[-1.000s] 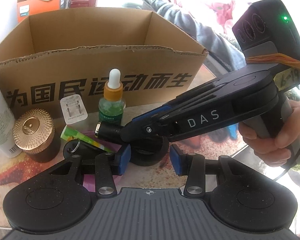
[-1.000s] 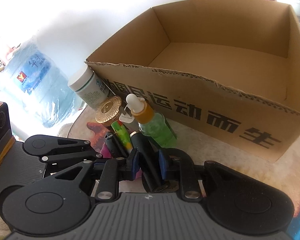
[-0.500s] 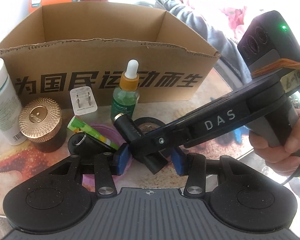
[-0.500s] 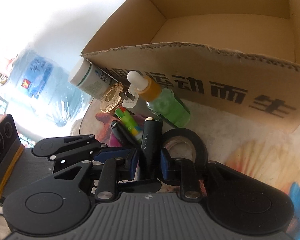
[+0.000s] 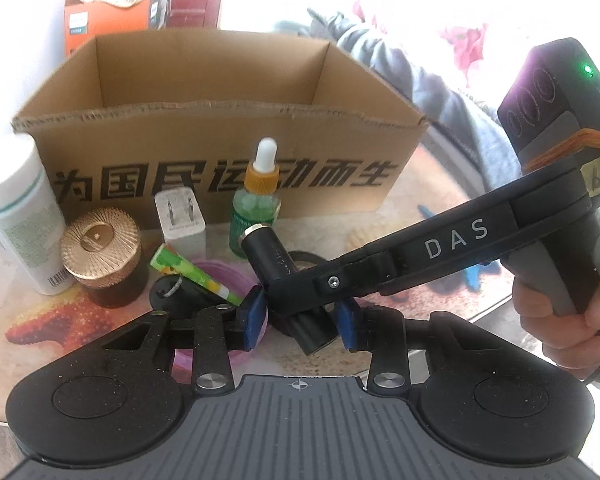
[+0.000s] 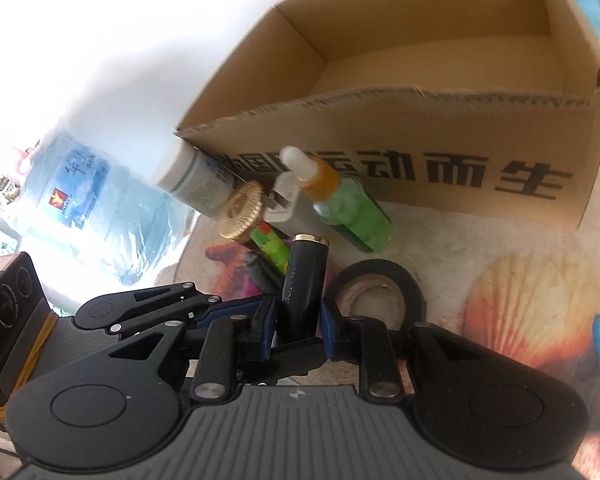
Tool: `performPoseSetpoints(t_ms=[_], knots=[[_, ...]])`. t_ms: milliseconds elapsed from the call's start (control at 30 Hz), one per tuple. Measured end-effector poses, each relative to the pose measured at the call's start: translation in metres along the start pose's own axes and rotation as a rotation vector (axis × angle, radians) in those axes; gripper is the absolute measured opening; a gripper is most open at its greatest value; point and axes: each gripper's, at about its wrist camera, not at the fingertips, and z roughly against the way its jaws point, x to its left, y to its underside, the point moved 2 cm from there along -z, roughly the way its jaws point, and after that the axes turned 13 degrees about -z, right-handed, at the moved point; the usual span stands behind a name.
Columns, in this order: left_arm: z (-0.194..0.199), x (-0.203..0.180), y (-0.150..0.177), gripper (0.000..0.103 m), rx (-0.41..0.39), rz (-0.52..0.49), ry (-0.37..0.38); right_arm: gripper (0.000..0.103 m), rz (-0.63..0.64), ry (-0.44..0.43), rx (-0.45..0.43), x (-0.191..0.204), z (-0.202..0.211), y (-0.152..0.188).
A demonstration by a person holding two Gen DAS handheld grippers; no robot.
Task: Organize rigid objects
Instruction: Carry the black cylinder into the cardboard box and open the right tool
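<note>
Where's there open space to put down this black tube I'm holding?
The cardboard box shows a bare floor. The table is free between the box front and the tape roll. The corner around the dropper bottle, charger and gold-lidded jar is crowded.

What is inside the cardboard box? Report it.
The cardboard box shows only bare brown floor and walls where visible in the right wrist view. Its front wall hides the near strip of floor, so something low lying there cannot be ruled out.

Seashell-print table (image 5: 420,200) under box (image 5: 220,152), bottles, tape (image 6: 380,292).
</note>
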Motion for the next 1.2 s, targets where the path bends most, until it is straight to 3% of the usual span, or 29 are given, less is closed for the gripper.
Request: performPoseSetpoints(t_ms=[233, 433, 567, 700, 800, 900, 1033, 1200], knots=[[0.049, 0.011, -0.024, 0.036, -0.116, -0.049, -0.051, 0.026, 0.066, -0.016, -0.109, 0.050, 0.029, -0.001], [0.076, 0.052, -0.078, 0.036, -0.164, -0.073, -0.125, 0.026, 0.135, -0.070, -0.207, 0.104, 0.041, -0.042], [0.056, 0.083, -0.110, 0.036, -0.110, -0.081, -0.149, 0.026, 0.096, -0.076, -0.201, 0.114, 0.024, -0.090], [0.015, 0.118, -0.131, 0.037, 0.003, -0.047, -0.104, 0.025, -0.011, -0.030, -0.146, 0.097, -0.011, -0.137], [-0.017, 0.140, -0.137, 0.038, 0.090, -0.018, -0.083, 0.025, -0.095, 0.014, -0.095, 0.078, -0.042, -0.161], [-0.035, 0.145, -0.132, 0.039, 0.141, -0.032, -0.116, 0.022, -0.158, 0.042, -0.057, 0.058, -0.067, -0.176], [-0.048, 0.151, -0.127, 0.039, 0.169, -0.042, -0.181, 0.020, -0.230, 0.061, -0.007, 0.045, -0.096, -0.190], [-0.031, 0.150, -0.125, 0.040, 0.133, -0.028, -0.180, 0.020, -0.214, 0.056, 0.000, 0.050, -0.101, -0.189]])
